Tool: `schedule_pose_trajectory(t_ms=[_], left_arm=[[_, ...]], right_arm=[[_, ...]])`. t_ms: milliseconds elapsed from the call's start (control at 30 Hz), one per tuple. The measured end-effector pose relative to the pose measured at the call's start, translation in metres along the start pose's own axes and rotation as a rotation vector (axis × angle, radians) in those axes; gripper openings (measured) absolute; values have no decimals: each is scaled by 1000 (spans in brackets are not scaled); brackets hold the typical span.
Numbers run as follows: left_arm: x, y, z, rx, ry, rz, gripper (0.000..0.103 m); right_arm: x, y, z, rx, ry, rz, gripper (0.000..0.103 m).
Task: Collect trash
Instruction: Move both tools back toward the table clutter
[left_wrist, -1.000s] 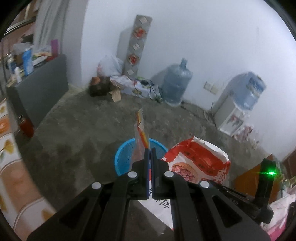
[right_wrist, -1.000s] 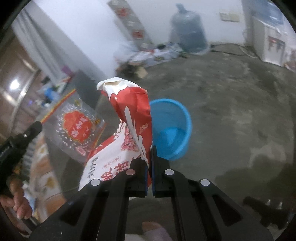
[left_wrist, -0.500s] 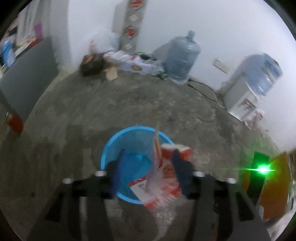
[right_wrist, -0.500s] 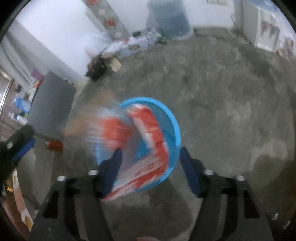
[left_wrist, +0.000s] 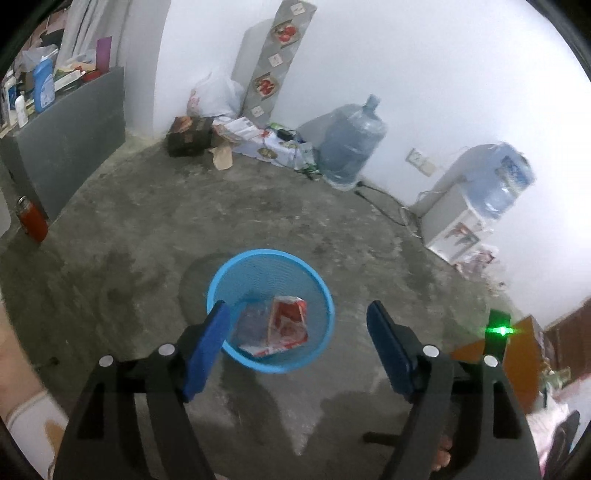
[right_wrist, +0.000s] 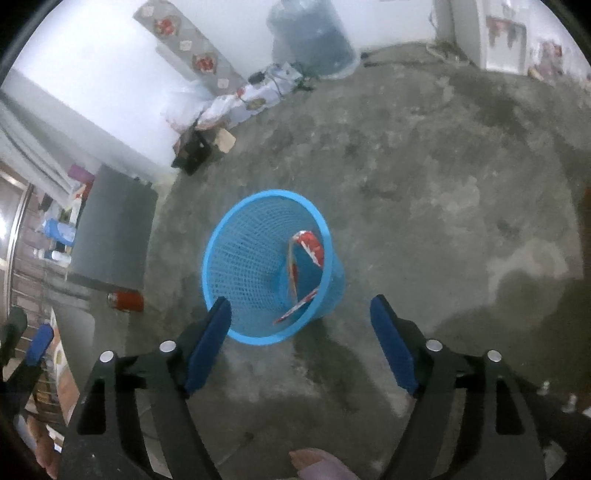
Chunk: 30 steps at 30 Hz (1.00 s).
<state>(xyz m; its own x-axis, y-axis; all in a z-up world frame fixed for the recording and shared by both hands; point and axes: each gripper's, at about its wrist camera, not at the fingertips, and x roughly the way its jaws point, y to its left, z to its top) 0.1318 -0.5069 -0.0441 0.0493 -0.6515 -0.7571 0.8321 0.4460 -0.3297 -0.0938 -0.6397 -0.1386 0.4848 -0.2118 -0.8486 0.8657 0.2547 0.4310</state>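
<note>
While jaws gape, red wrappers (left_wrist: 286, 325) in blue basket (left_wrist: 236, 269) — print unreadable

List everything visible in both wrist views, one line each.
Mesh basket: one, blue, centre of floor.
Red-and-white wrapper: one, inside basket.
Clear wrapper: one, inside basket, beside the red one.
Water jug: one, blue-tinted, by far wall.
Water dispenser: one, white with blue bottle, right wall.
Patterned panel: one, grey with red motifs, leaning on wall.
Dark box: one, brown, floor by wall.
Red flask: one, beside grey cabinet.
Left gripper: fingers blue, open, above basket.
Right gripper: fingers blue, open, above basket.
</note>
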Motion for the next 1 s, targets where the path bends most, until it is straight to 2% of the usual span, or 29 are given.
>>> schedule_pose_trajectory(t_ms=[100, 200, 433, 600, 700, 800, 933, 1000], left_arm=[[-39, 4, -19, 11, -21, -43, 81], [-70, 12, -36, 8, -37, -16, 86], [-160, 49, -95, -44, -105, 116, 96], [-223, 81, -157, -74, -163, 255, 97], [-247, 101, -194, -110, -183, 373, 97], [-267, 129, -238, -185, -174, 495, 97], [-275, 162, -287, -299, -145, 546, 97], [-276, 174, -302, -352, -126, 544, 97]], right_arm=[[-26, 21, -9, -73, -49, -11, 84], [-59, 56, -22, -196, -123, -23, 95], [-120, 128, -70, -495, -321, -112, 95], [-135, 173, -108, -690, -384, -121, 95], [-134, 197, -136, -797, -364, -72, 95], [-124, 221, -172, -902, -285, 40, 95], [-110, 245, -216, -1002, -146, 165, 95], [-106, 259, -236, -1045, -116, 175, 95]])
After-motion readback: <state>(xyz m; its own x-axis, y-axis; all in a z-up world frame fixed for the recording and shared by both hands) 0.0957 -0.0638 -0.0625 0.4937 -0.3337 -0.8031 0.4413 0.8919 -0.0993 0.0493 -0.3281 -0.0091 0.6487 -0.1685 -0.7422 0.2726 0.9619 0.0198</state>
